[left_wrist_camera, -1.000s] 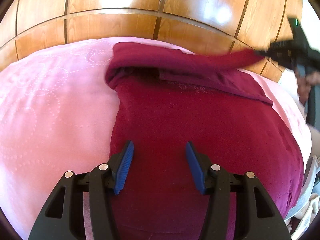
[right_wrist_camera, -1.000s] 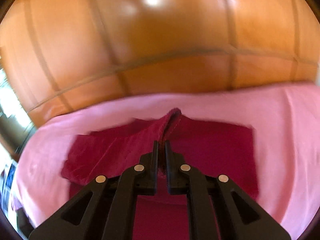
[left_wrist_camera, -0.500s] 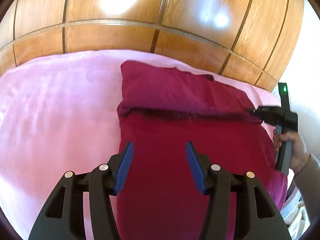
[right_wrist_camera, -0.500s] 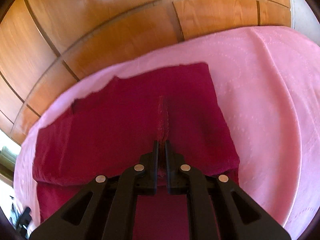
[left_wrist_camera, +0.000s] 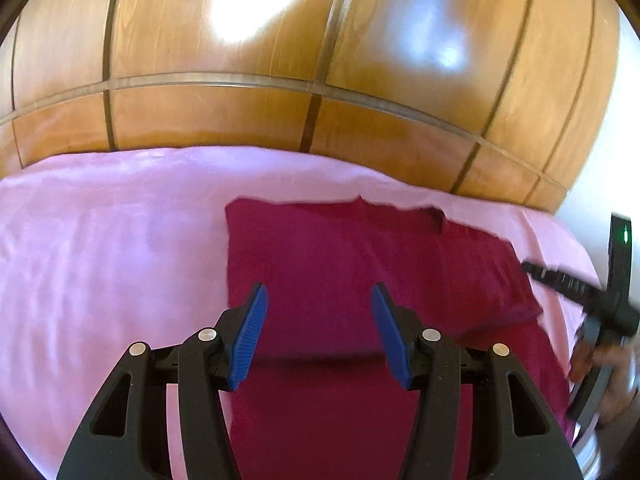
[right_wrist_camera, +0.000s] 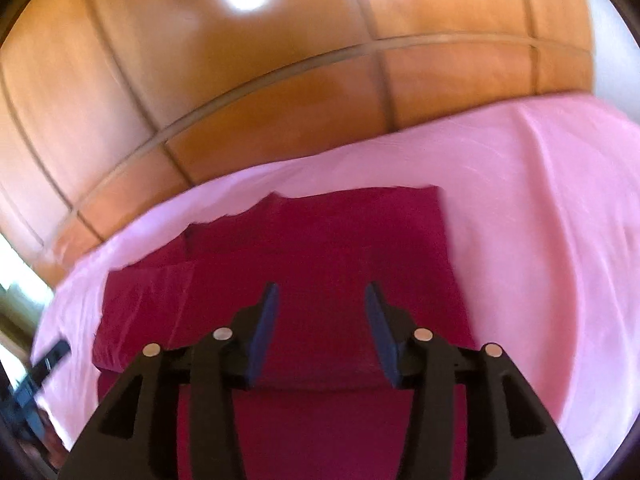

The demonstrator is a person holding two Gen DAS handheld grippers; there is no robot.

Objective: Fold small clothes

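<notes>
**Red cloth folded over, both tools free**

Left wrist view: the left gripper (left_wrist_camera: 318,334) hovers with fingers spread and empty above the red cloth (left_wrist_camera: 360,272), which lies on the pink sheet (left_wrist_camera: 100,260) with its far part doubled over.

Right wrist view: the right gripper (right_wrist_camera: 320,330) is likewise spread wide, holding nothing. The cloth looks soft, light and limp; pinch a corner or hem.

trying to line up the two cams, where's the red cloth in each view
Left wrist: red cloth lies centre to lower right, folded flap on top, beyond the open left gripper.
Right wrist: red cloth fills centre to lower left, under the open right gripper.
Shared landmark: pink sheet.
</notes>
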